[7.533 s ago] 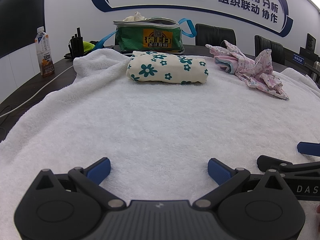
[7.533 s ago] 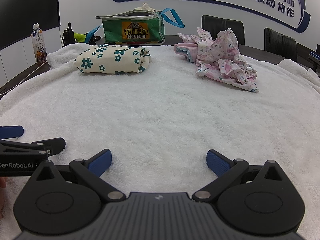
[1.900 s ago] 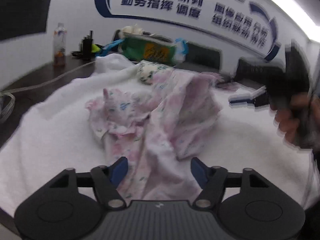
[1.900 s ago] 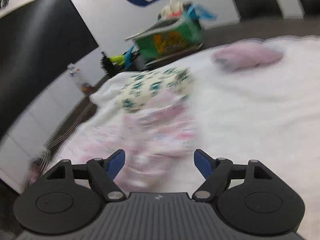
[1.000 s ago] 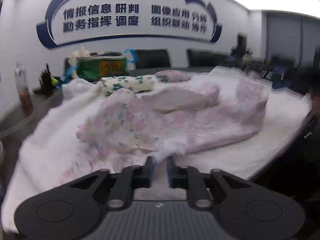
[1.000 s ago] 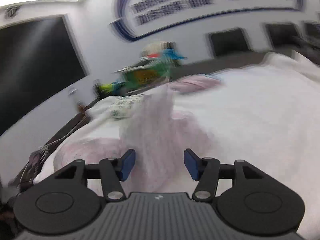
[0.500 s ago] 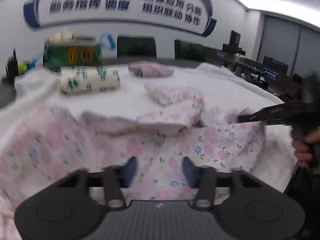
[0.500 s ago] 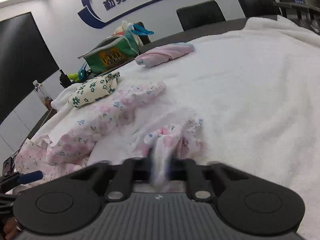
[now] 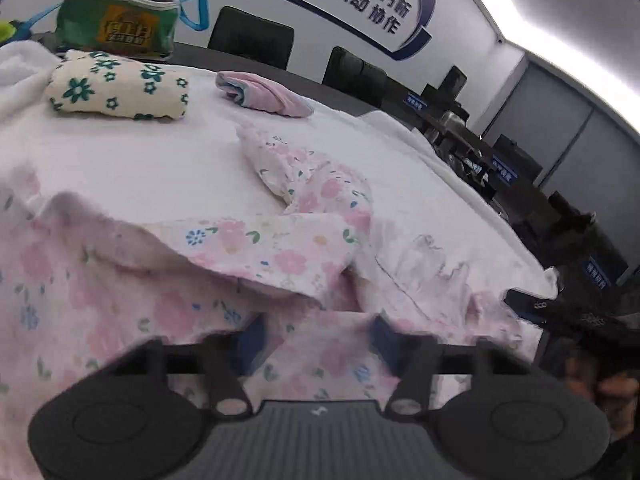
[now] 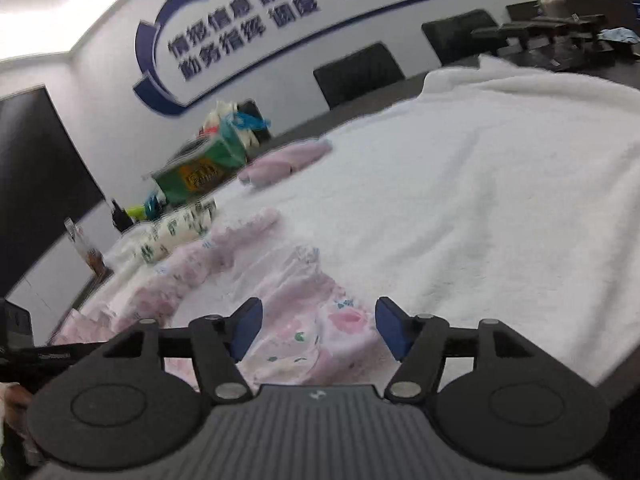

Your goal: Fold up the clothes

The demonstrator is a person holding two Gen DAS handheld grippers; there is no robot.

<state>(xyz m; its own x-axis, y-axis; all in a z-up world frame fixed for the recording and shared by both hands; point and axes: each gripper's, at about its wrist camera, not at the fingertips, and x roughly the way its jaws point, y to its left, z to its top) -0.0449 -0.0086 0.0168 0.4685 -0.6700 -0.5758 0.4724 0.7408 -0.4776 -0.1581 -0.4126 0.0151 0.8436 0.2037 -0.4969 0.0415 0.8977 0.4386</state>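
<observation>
Left gripper (image 9: 316, 336) jaws wide apart, nothing held, over the pink floral garment (image 9: 248, 248) rumpled on the white towel (image 9: 152, 160). Right gripper (image 10: 318, 328) likewise. Risk: pinching 2 bunched layers, skewing the fold.

The spread garment (image 9: 256, 248) is white with pink flowers, small blue blossoms and green leaves; the folded cloth (image 9: 120, 88) is cream with dark teal flowers; the folded piece (image 9: 264, 94) beside it is plain pink with a blue edge; the towel (image 10: 460, 184) covering the table is white; the bag (image 9: 116, 28) is green with a yellow label and blue straps; both grippers' finger pads (image 10: 390, 330) are blue on black bodies.
</observation>
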